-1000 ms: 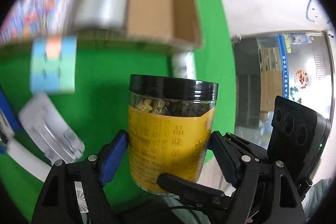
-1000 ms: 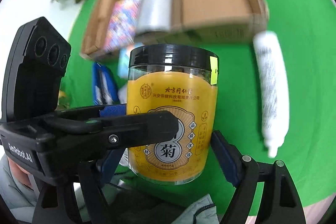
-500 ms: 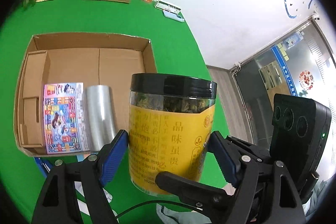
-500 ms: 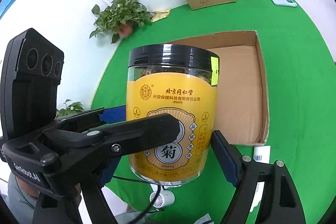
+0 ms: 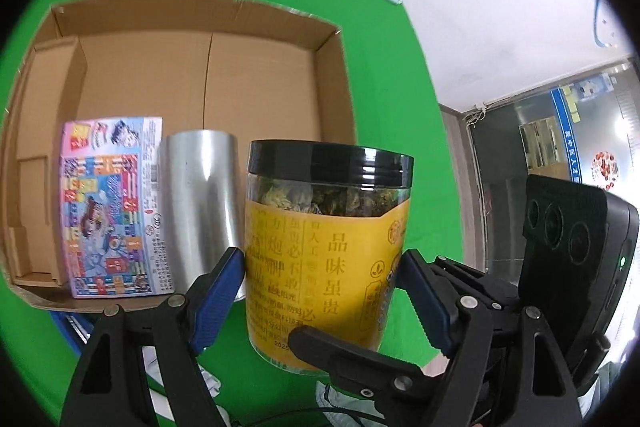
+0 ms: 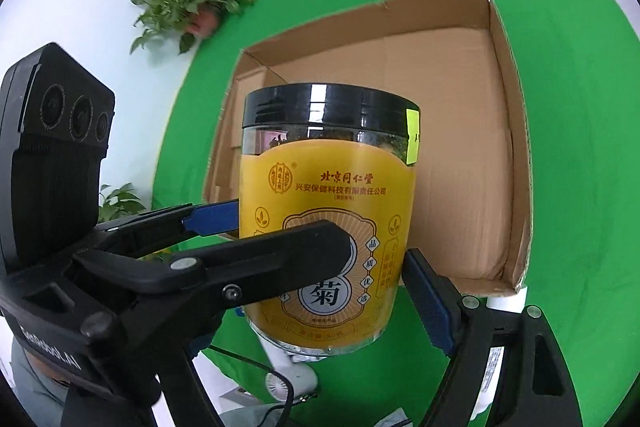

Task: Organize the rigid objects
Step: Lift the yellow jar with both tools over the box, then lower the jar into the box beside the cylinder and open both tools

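Left tool: clamping the jar, blue pads pressing both sides of its lower yellow label.
Right tool: also gripping the same jar low down, at a cross angle; its far pad is hidden behind the left tool's finger, so contact on that side is a judgement, not seen.
Jar: upright, black lid on top, dried flowers showing thru the clear band; being held in the air betw. both tools, above the green tabletop, w/ the open cardboard box ahead of the tools.
Box contents: colourful printed pack and silver cylinder lying ahead-left of the left tool, touching each other, near the box's front wall. Rest of box floor bare.
Step (judged): carrying the jar toward the box for placing.
Free spot: ahead-right of the silver cylinder.
Risk 1: jar slipping or twisting, since both grips are sitting low on a smooth label and the weight is mostly above the pads.
Risk 2: tools pulling against each other if hands are moving unevenly, tipping the jar.
Risk 3: jar base catching the box's front wall if lowered too early.
Risk 4: bumping the cylinder, which could roll.
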Action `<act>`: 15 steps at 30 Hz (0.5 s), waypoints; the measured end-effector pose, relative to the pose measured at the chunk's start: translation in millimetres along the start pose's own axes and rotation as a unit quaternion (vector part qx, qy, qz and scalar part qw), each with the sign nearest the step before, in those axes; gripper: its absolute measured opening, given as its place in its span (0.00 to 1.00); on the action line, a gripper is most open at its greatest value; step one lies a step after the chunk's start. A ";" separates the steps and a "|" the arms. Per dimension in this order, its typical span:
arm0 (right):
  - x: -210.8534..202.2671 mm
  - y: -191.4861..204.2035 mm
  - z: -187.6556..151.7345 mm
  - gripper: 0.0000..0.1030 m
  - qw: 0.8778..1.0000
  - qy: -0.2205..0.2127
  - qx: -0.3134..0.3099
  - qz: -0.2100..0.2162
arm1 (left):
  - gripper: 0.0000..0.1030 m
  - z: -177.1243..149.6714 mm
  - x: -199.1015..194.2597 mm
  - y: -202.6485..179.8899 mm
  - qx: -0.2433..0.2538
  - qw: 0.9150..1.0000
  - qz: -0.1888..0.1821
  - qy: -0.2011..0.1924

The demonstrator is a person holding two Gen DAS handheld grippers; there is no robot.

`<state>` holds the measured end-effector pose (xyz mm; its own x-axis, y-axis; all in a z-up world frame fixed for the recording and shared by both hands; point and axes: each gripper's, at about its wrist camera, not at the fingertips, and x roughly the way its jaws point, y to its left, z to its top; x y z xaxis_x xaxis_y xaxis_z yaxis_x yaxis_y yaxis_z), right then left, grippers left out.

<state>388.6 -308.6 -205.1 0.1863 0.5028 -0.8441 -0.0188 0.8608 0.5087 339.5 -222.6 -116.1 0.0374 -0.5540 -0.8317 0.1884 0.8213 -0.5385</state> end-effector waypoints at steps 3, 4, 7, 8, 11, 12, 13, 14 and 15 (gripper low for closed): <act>19.0 -15.9 4.3 0.78 1.000 0.014 0.008 -0.007 | 0.77 5.5 19.6 9.8 -0.017 1.000 -0.008 0.018; 24.5 -21.5 5.7 0.78 1.000 0.020 0.014 -0.009 | 0.77 7.2 25.0 11.7 -0.020 1.000 -0.009 0.023; 41.4 -38.0 8.6 0.78 0.999 0.030 0.019 -0.016 | 0.77 11.6 42.3 16.1 -0.022 0.999 -0.007 0.035; 46.9 -41.7 9.7 0.78 0.999 0.034 0.018 -0.021 | 0.76 12.3 45.6 15.9 -0.023 0.999 -0.005 0.038; 66.2 -54.6 11.4 0.78 0.998 0.049 0.016 -0.031 | 0.74 13.5 62.9 19.5 -0.027 0.998 0.013 0.052; 72.4 -58.8 11.0 0.78 0.998 0.054 0.020 -0.034 | 0.72 13.1 69.9 20.8 -0.029 0.997 0.021 0.062; 77.5 -62.1 11.0 0.78 0.997 0.057 0.021 -0.041 | 0.71 12.1 76.6 22.2 -0.031 0.997 0.024 0.073; 82.3 -65.9 10.0 0.78 0.997 0.063 0.023 -0.046 | 0.69 10.8 80.9 22.9 -0.033 0.996 0.022 0.078; 86.0 -69.7 9.0 0.78 0.996 0.065 0.022 -0.050 | 0.69 9.5 83.5 23.1 -0.034 0.996 0.022 0.081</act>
<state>414.8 -326.0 -311.5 0.0570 0.4233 -0.9042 0.0381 0.9041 0.4257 356.3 -251.2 -196.8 -0.1165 -0.4928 -0.8623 0.1221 0.8545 -0.5049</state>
